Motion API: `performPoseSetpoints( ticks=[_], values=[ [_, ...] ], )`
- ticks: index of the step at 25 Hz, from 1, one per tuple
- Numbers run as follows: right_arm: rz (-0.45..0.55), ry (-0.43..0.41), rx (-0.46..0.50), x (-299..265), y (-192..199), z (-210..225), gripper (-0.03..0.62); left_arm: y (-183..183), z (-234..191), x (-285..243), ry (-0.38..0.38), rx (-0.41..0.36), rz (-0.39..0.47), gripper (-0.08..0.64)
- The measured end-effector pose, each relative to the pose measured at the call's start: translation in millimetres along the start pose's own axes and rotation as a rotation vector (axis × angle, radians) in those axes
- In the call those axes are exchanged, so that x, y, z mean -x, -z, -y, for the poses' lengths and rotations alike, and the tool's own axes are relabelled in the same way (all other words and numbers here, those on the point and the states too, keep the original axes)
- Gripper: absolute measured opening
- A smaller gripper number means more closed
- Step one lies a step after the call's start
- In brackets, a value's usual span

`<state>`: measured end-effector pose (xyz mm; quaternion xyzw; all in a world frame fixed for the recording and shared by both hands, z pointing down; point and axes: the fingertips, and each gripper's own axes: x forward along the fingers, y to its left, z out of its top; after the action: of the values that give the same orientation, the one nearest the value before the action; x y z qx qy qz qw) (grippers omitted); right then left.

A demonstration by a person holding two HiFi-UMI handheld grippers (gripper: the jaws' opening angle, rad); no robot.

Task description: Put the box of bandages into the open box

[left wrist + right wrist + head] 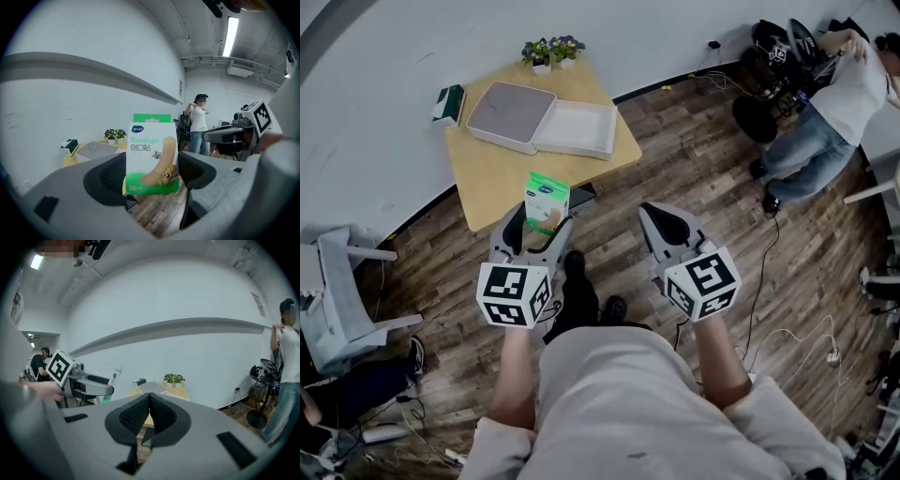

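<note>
Head view: left hand-held gripper (538, 231) clamps the box of bandages (547, 197) upright left of frame centre, just short of the worktop (487, 183), right hand-held gripper (667, 225) clenched empty; carry step, next likely needs reaching up-frame over the open box (581, 127), then releasing.

We find bare desk (487, 187) in front of the open box (574, 146), whose white tray lies open from above. Potted plants (551, 50) crowd the far edge; a small green box (448, 101) sits at the left edge.
</note>
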<state>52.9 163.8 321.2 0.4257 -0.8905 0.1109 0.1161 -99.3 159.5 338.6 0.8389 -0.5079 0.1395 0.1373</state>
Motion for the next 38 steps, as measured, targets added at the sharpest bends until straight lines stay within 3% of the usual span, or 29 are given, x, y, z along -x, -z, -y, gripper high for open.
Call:
performPoseSetpoints(
  ticks=[21,38],
  values=[
    [-0.03,0.075,-0.019,-108,-37,29,0.003,-30,-88,-84,0.088,-0.004,-0.02,0.339],
    [-0.033,0.166,-0.039,-172,-52,30,0.005,-38,-148,-121,0.187,-0.025,-0.038,0.339]
  ],
)
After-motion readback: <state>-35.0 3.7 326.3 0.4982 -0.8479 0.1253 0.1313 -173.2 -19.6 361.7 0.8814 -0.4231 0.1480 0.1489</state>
